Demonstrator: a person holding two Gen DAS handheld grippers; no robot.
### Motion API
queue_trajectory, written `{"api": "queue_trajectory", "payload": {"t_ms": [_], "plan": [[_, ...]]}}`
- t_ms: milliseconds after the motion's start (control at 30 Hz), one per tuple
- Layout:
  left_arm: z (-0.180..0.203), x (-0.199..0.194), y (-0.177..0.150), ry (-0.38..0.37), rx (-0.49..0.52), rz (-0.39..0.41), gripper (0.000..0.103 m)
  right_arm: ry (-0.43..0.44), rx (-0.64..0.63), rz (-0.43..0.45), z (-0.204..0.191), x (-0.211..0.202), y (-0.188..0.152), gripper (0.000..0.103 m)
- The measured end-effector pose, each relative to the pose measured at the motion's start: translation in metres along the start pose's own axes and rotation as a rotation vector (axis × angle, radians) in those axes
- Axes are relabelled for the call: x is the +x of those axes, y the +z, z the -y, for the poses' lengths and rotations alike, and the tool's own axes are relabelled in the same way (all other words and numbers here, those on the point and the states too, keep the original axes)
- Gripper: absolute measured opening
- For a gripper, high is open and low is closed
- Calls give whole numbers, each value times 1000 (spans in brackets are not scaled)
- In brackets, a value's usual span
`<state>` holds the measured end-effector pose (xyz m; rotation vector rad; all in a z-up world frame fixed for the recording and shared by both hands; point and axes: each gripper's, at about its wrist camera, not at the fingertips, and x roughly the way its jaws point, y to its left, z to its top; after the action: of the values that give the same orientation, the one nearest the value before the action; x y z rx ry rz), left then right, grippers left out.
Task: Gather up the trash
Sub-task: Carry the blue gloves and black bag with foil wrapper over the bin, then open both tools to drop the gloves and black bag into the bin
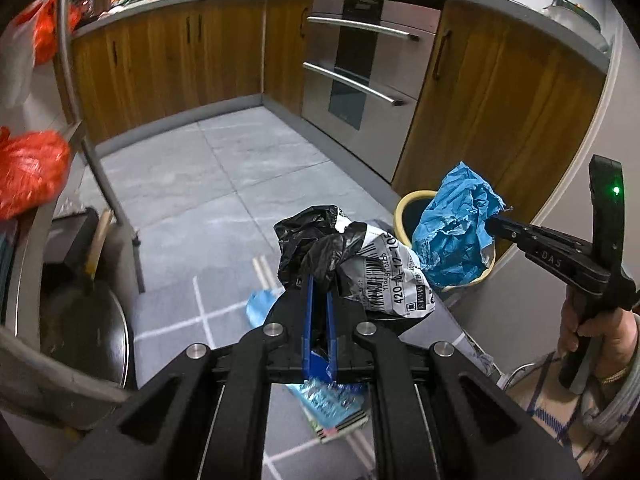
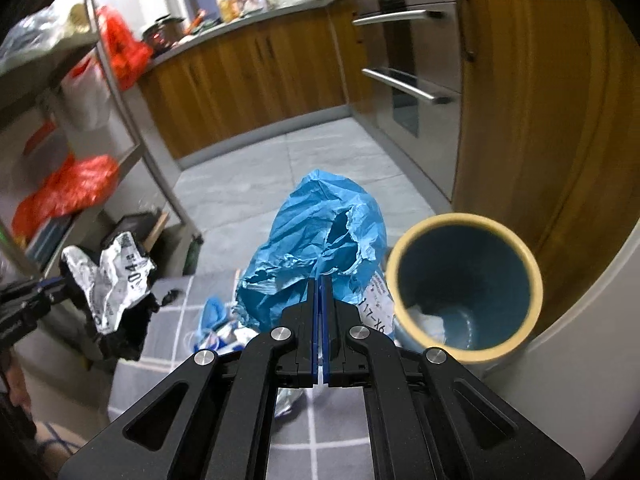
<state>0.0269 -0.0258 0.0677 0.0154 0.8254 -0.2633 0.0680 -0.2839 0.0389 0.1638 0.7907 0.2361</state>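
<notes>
Step in hand: carrying, with 2 pieces of trash lifted clear of the floor and neither yet dropped.
Left gripper [image 1: 320, 280]: fingers pressed together on a crumpled black-and-white wrapper [image 1: 360, 264], which hangs above the grey mat [image 1: 168, 312].
Right gripper [image 2: 320, 280]: fingers clamped shut on crumpled blue paper [image 2: 316, 240], held just left of the bin's mouth.
Bin [image 2: 516, 248]: round, yellow-rimmed, blue inside, standing on the floor at the right against the wooden cabinet [image 2: 532, 100]; some white scrap already at the bottom.
Wrapper's place: left of the blue paper and farther from the bin.
Still on the floor: a small blue-and-white packet [image 2: 216, 320] on the mat, near and left of the bin; a light blue carton [image 1: 332, 400] under the left gripper.
Next move, as judged: shift the blue paper right until over the bin's opening, then part the fingers; follow with the wrapper.
Care needed: both pieces wide and springy, so centre each over the mouth or risk catching the rim.
Remaining: floor scraps after these 2.
</notes>
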Motion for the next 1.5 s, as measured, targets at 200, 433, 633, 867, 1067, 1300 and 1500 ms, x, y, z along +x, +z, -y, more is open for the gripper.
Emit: {"api": "queue_trajectory", "payload": {"t_ms": [200, 433, 633, 867, 1067, 1300, 1500], "plan": [[19, 24, 16, -24, 39, 10, 6, -33, 81, 7, 26, 14, 13, 2], [43, 66, 27, -70, 63, -15, 6, -78, 143, 2, 49, 30, 22, 2], [60, 105, 38, -121, 73, -47, 6, -149, 164, -14, 70, 45, 26, 2], [86, 143, 45, -168, 122, -81, 6, -231, 217, -41, 100, 67, 29, 2], [113, 173, 49, -197, 163, -98, 6, -326, 228, -58, 119, 88, 31, 2], [142, 207, 52, -218, 213, -104, 6, -413, 254, -90, 143, 101, 23, 2], [158, 224, 57, -210, 259, -108, 6, -459, 259, -98, 154, 105, 19, 2]]}}
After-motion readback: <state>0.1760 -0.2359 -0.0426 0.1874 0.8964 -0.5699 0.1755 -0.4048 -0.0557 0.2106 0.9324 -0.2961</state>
